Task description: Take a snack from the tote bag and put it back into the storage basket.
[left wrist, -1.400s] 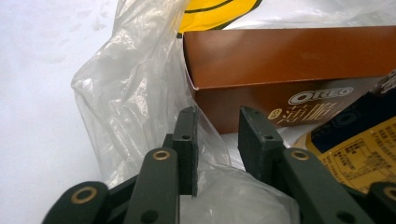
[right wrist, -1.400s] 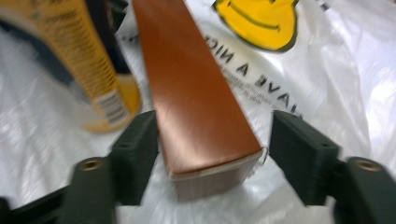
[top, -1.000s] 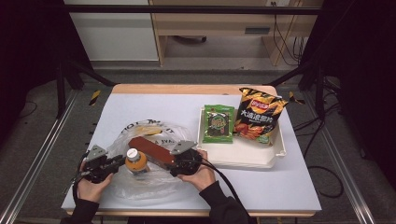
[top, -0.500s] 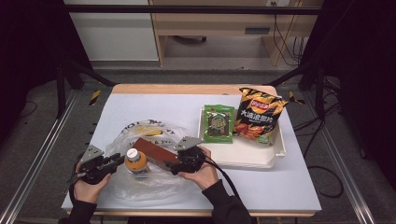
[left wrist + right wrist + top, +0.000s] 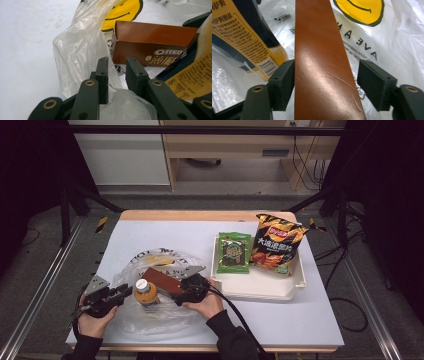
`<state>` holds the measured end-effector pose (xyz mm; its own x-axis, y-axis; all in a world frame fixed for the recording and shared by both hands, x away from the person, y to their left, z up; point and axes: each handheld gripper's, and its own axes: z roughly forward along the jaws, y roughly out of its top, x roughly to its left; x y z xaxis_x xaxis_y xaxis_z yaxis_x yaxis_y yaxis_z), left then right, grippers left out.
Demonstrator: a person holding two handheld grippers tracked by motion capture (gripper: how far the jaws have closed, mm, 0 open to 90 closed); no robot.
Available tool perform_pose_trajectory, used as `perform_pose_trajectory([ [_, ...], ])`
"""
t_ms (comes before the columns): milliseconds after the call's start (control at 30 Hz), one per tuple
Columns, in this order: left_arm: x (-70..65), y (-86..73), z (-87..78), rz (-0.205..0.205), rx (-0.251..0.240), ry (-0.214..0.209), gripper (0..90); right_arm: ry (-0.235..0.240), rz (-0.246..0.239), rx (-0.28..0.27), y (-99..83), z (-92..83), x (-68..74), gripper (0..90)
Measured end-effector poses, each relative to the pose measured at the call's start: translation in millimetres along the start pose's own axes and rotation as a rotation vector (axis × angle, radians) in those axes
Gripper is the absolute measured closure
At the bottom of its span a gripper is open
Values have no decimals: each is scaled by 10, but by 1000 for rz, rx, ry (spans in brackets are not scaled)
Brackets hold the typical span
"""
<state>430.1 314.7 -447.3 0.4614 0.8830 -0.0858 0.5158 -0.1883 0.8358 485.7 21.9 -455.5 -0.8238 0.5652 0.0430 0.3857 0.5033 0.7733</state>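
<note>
Oreo box [image 5: 162, 281] lies on the plastic bag [image 5: 165, 312] near the table's front-left corner, beside the bottle [image 5: 145, 292]. Your right tool [image 5: 325, 83] has just spread, jaws loose around the box; left tool [image 5: 117, 75] pinches bag film. Withdraw right next.

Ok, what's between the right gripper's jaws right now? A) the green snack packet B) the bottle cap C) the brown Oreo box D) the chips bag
C: in the right gripper view, the brown Oreo box runs between the right gripper jaws, with a gap at one jaw.

White table [image 5: 165, 232]: plastic bag [image 5: 170, 317], seemingly 1 tray [image 5: 260, 290]
</note>
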Motion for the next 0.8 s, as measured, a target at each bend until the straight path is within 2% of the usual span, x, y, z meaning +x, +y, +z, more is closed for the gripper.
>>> perform_pose_trajectory([
  [133,1,-1,2,4,4,1,723,2,-20,38,4,40,31,351],
  [233,1,-1,3,5,4,1,724,2,-24,45,2,44,31,402],
  [400,-2,-3,8,6,9,2,725,8,-39,54,5,35,29,426],
  [500,-1,-5,11,3,8,1,726,11,-26,49,9,19,26,433],
  [600,0,-6,12,2,7,3,730,4,-40,46,16,-23,39,435],
  [800,15,-8,9,-8,6,24,749,31,-59,-1,25,-172,81,435],
])
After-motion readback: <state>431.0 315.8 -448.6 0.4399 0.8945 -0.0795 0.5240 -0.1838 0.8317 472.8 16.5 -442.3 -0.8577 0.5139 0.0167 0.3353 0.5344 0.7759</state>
